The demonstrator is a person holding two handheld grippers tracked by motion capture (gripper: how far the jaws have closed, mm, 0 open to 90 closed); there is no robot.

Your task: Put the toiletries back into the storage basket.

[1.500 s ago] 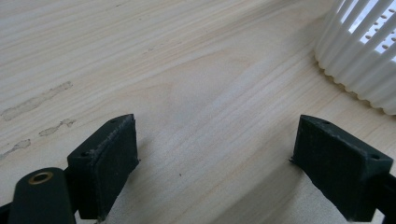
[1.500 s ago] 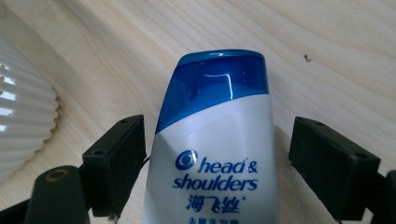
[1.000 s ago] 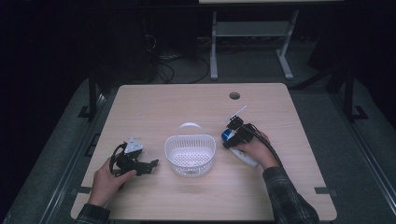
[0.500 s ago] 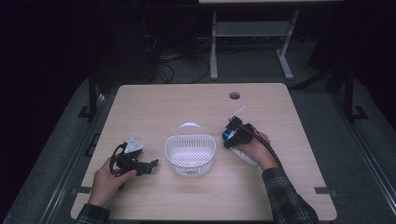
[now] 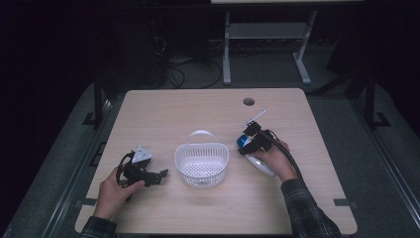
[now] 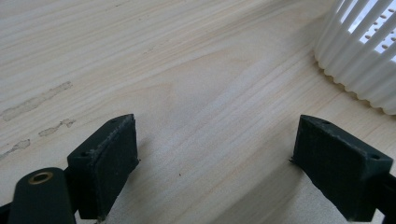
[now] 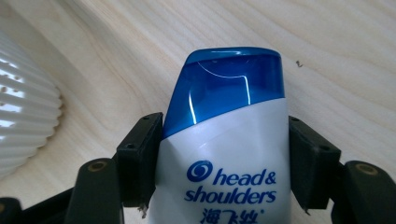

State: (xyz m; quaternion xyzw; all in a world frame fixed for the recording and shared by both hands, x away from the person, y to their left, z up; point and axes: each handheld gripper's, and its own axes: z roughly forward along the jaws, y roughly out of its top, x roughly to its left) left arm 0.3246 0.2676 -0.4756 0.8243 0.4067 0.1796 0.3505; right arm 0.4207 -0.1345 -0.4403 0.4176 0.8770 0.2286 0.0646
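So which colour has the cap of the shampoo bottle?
Blue, on a white shampoo bottle; the cap shows best in the right gripper view.

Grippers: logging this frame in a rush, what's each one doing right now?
Left gripper: open, jaws wide apart over bare table, holding nothing.
Right gripper: shut on the shampoo bottle, jaws against both its sides.

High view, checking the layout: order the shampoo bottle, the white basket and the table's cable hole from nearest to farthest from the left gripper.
From the left gripper:
1. White basket, just to its right.
2. Shampoo bottle, beyond the basket, in the right gripper.
3. Cable hole, far right corner area.
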